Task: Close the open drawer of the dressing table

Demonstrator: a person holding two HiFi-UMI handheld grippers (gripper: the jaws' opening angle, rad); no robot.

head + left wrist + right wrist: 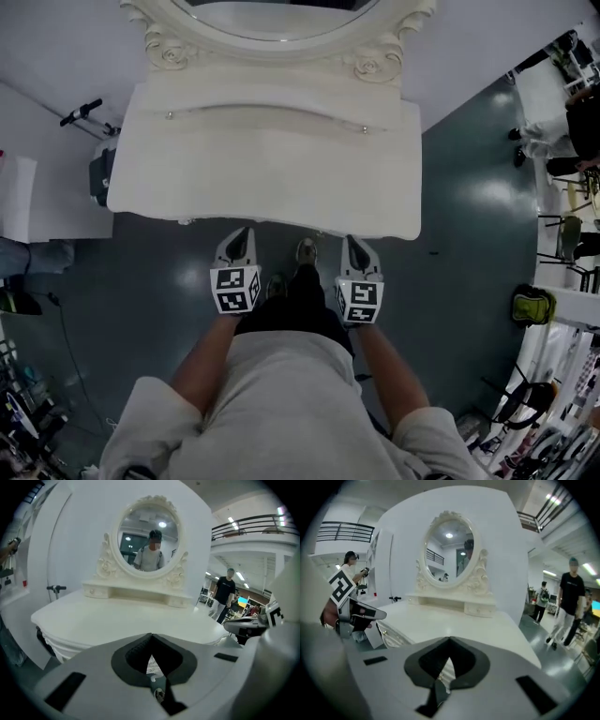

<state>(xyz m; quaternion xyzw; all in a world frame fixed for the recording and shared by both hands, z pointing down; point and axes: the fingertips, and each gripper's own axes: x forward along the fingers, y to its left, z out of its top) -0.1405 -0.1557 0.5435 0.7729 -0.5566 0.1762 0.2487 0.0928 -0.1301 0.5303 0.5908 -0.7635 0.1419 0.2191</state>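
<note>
The white dressing table (262,178) with its oval mirror (272,19) stands in front of me. No drawer sticks out past its front edge (281,225) in the head view. The carved front with a small knob (383,632) shows in the right gripper view. My left gripper (246,232) and right gripper (350,240) hover side by side just before that edge. Both are shut with nothing between the jaws and are apart from the table. In their own views, the left gripper (151,637) and right gripper (450,641) look across the bare tabletop (122,620) toward the mirror (449,550).
A raised back shelf (267,117) with two small knobbed drawers runs under the mirror. A scooter handle (82,112) and grey box stand at the table's left. My feet (306,251) are between the grippers. Chairs, a green bag (532,305) and people (567,602) are to the right.
</note>
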